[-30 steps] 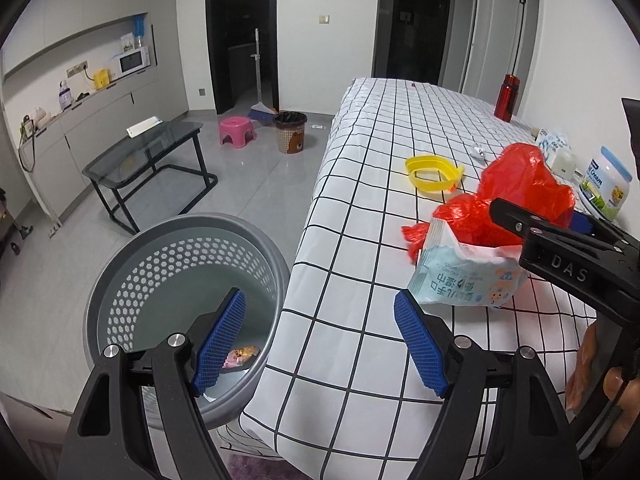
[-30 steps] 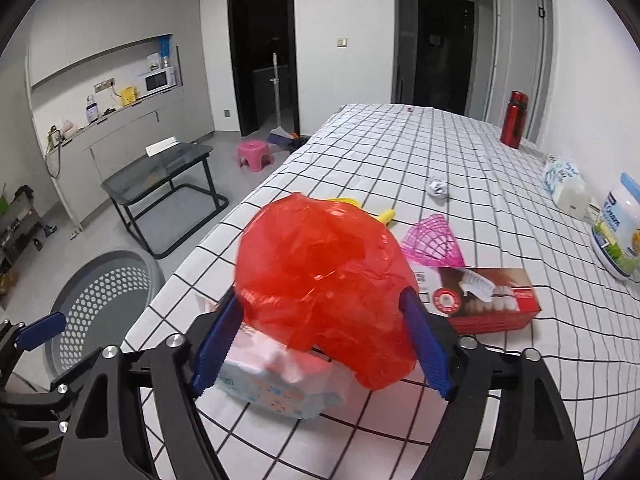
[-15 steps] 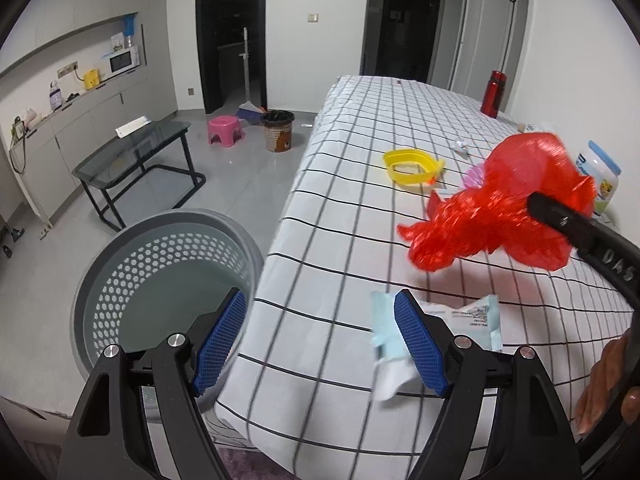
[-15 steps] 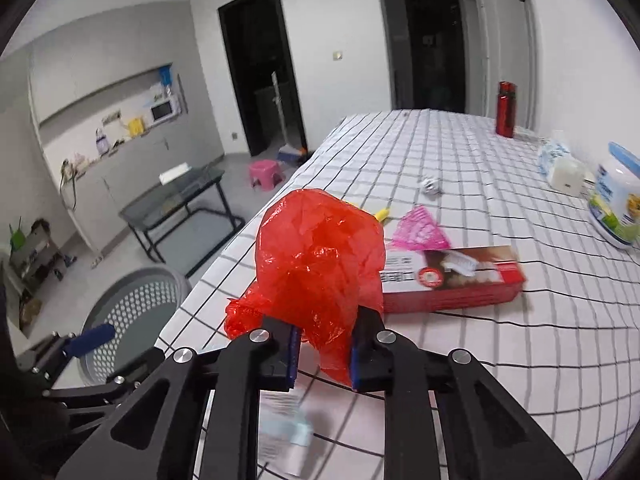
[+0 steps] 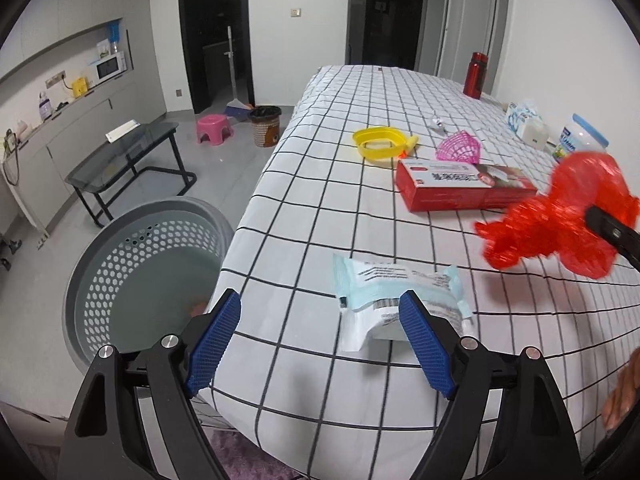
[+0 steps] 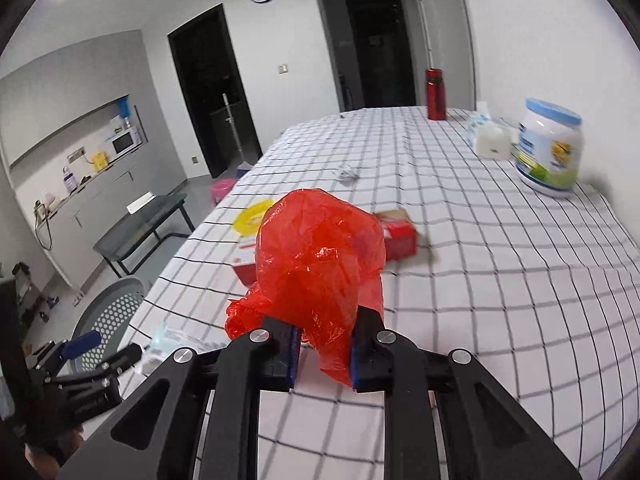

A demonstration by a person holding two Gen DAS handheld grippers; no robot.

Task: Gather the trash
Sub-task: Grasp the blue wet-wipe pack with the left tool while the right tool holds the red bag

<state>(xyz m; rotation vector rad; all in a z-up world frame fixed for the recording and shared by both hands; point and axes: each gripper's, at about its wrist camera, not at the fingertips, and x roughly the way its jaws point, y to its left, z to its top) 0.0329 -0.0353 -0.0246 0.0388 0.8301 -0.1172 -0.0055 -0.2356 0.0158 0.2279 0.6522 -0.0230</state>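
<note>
Left wrist view: my left gripper (image 5: 320,334) hangs with its jaws spread wide and nothing between them, at the near edge of the table (image 5: 312,208). The wipes pack (image 5: 394,300) lies flat on the cloth just ahead, its right part running in behind the right blue pad (image 5: 426,346); its long axis runs roughly left to right, across the fingers' line. It is a soft pale-blue and white pouch, crumpled at the ends. The basket (image 5: 136,248) stands on the floor below the table's near-left corner, to the left of this gripper. Off to the right, the red bag (image 5: 556,220) hangs above the cloth in the other gripper's fingers, blurred.

Right wrist view: my right gripper (image 6: 323,350) is clamped on the bag (image 6: 320,256), pinching its lower folds while the bulk balloons above the pads. It is thin, glossy, crinkled film, light and limp by the look of it. The bag is clear of the table, over its near part. The basket (image 6: 108,312) lies down and to the left, past the left gripper (image 6: 104,354), so I judge the carry must sweep left over the table's edge. The left gripper is the nearer one to the pack (image 6: 172,340). A red box (image 6: 398,234) sits behind the bag.
</note>
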